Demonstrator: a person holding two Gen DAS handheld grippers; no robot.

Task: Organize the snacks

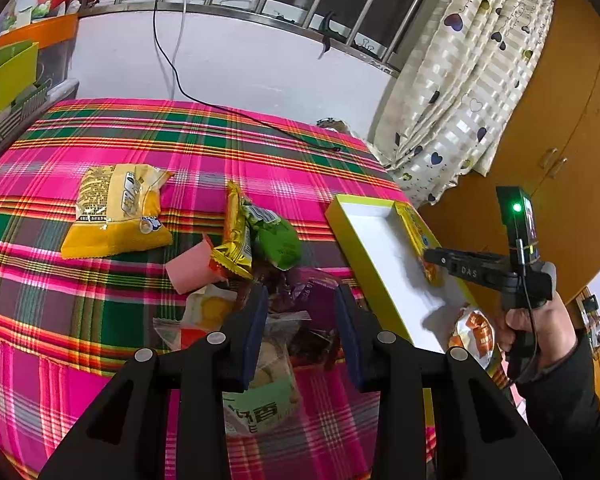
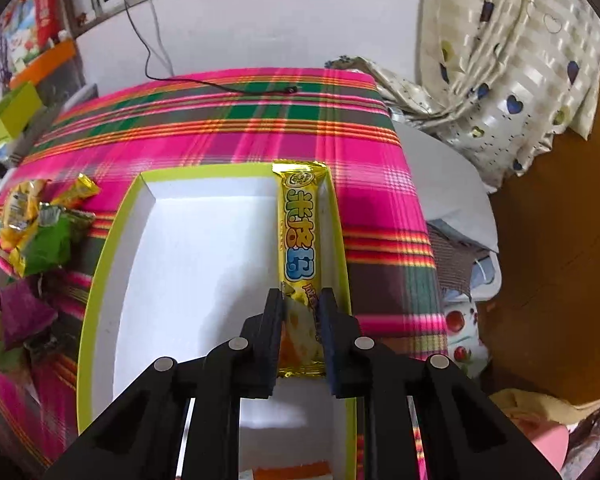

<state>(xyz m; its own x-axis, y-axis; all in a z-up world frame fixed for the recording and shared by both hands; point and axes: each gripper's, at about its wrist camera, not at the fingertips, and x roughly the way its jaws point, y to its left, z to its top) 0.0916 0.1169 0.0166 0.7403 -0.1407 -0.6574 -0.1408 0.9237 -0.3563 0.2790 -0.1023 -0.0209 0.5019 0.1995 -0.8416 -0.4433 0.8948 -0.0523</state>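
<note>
The right gripper (image 2: 300,316), clamped on the near end of a yellow snack bar (image 2: 300,232), lays it along the right wall of the box (image 2: 112,240), so release comes next, while the left gripper (image 1: 302,320) hovers half-open and empty over the snack pile (image 1: 260,240).

Left wrist view close above snack pile (image 1: 260,264), right wrist view steeply over box (image 2: 104,248), both sharing plaid tablecloth (image 1: 100,128).

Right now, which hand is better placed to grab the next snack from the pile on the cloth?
Left. The left gripper hovers open right over the snack pile, holding nothing. The right gripper is shut on the yellow bar at the box's right wall.
</note>
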